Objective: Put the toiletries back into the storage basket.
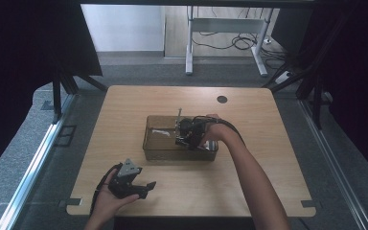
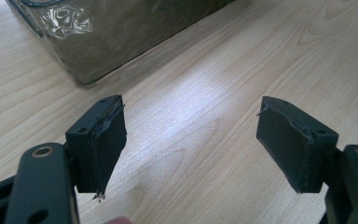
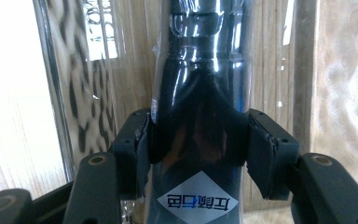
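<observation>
Left gripper: the black two-jaw left gripper sits in the person's left hand near the front edge of the light wooden table. It hangs just over the bare wood.
Left jaws: they stand wide open with nothing between them. In the left gripper view you can see plain table wood in the gap.
Grey plate: a grey three-cornered plate sits on top of the left gripper.
Right arm: the person's right forearm reaches up from the bottom of the high view toward the middle of the table.
Right gripper: the black two-jaw right gripper is held over the box and points down into it.
Right jaws: they are closed tight on a shiny dark tube-shaped thing wrapped in clear plastic. One pad presses on each side of it. A silver diamond label with writing shows on it below the pads.
Where the dark thing is: it is held inside the box, near the middle.
Box: the see-through brownish plastic box stands in the middle of the table. A corner of it also shows in the left gripper view, near the left gripper but not touching it.
White thing: a small white thing lies on the floor of the box, on its left side. I cannot tell what it is.
Table hole: a small dark round hole is in the far part of the table.
</observation>
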